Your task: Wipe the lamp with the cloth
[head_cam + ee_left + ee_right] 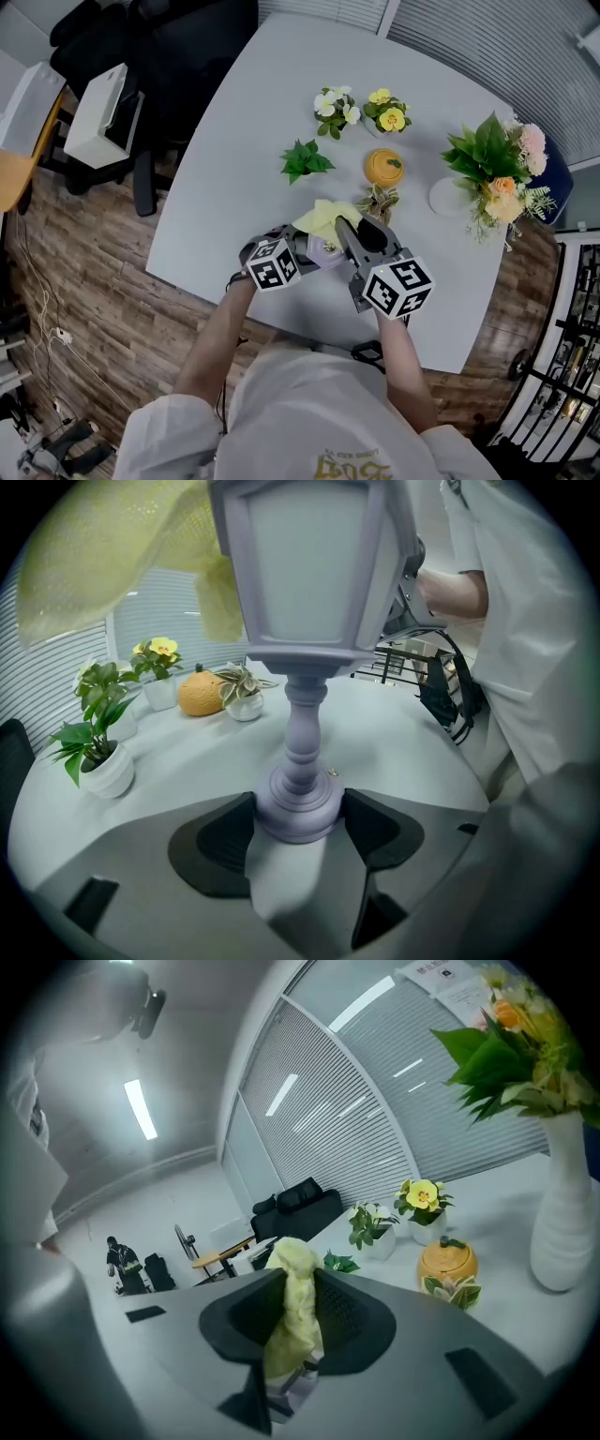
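A lilac lantern-style lamp (300, 621) stands upright on the white table (403, 752). My left gripper (298, 829) is shut on the lamp's round base (298, 810). A yellow cloth (103, 560) drapes over the lamp's top at the upper left of the left gripper view. In the head view the cloth (323, 221) lies over the lamp (327, 249), between the left gripper (302, 249) and the right gripper (358, 232). The right gripper (292, 1321) is shut on the bunched cloth (293, 1312), and the lamp's top (292, 1387) shows just below it.
Small potted plants (336, 105) (386, 111) (305, 160), an orange pumpkin jar (384, 167) and a little leafy pot (378, 200) stand beyond the lamp. A white vase of flowers (492, 173) is at the right. A black chair (155, 56) is beyond the table's left edge.
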Demonstrator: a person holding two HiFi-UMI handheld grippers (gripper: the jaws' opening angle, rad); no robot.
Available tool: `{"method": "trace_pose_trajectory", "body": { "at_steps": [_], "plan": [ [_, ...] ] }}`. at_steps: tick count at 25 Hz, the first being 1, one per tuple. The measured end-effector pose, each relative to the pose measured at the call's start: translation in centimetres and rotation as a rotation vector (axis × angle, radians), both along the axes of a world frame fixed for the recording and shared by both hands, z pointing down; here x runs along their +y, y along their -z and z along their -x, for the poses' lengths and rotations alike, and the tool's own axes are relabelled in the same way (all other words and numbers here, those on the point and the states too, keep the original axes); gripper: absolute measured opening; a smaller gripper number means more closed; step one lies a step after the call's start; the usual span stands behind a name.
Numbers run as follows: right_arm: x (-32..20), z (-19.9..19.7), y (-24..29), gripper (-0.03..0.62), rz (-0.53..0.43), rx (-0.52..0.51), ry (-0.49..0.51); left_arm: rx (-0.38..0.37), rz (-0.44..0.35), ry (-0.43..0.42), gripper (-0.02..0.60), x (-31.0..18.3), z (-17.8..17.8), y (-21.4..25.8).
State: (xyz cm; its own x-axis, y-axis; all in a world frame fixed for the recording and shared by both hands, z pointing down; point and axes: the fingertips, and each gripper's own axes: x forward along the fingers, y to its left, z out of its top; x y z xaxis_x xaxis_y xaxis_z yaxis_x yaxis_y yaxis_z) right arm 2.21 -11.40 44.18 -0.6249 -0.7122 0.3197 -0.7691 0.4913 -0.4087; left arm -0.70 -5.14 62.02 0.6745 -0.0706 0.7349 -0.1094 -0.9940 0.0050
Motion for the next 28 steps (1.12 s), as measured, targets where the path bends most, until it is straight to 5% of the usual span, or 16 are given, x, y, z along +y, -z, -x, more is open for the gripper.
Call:
{"method": "trace_pose_trajectory", "body": {
  "at_steps": [28],
  "plan": [
    [-1.6, -1.7, -3.2, 0.1, 0.156, -0.476, 0.0, 0.004, -0.003, -0.002, 0.305, -0.1, 0.0, 0.1]
  ]
}}
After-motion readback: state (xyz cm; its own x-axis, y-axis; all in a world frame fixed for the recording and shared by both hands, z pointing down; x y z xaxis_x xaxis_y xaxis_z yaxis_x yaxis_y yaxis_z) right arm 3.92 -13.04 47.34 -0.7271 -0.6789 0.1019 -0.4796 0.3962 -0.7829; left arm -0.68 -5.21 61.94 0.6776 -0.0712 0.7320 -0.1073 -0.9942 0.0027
